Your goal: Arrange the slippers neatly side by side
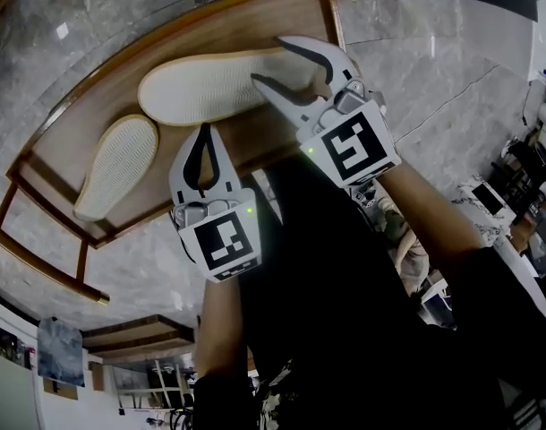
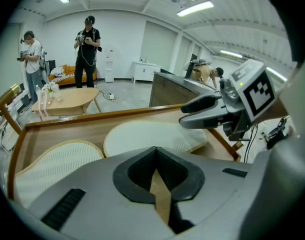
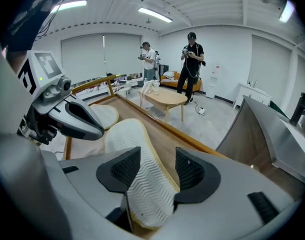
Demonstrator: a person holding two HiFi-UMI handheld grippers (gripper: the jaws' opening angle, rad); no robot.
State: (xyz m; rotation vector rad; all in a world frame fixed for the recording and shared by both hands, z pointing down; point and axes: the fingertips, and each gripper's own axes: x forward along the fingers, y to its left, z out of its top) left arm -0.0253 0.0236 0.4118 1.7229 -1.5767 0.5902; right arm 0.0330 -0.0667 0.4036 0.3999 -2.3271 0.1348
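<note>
Two pale slippers lie sole-up on a low wooden table [image 1: 286,14]. The longer-looking slipper [image 1: 210,86] lies across the middle, and the other slipper [image 1: 118,167] is at the left, angled toward the table's front corner. My right gripper [image 1: 267,59] stands open with the first slipper's right end between its jaws; in the right gripper view that slipper [image 3: 135,149] runs between the pads of the right gripper [image 3: 157,171], with a gap at the right pad. My left gripper [image 1: 202,133] is shut and empty, over the table's front edge between the two slippers.
The table has a raised wooden rim [image 1: 40,240] and stands on a grey marble floor [image 1: 452,70]. In the room beyond stand two people [image 2: 87,49] and a small wooden coffee table [image 2: 67,100]. My own dark-trousered legs fill the lower head view.
</note>
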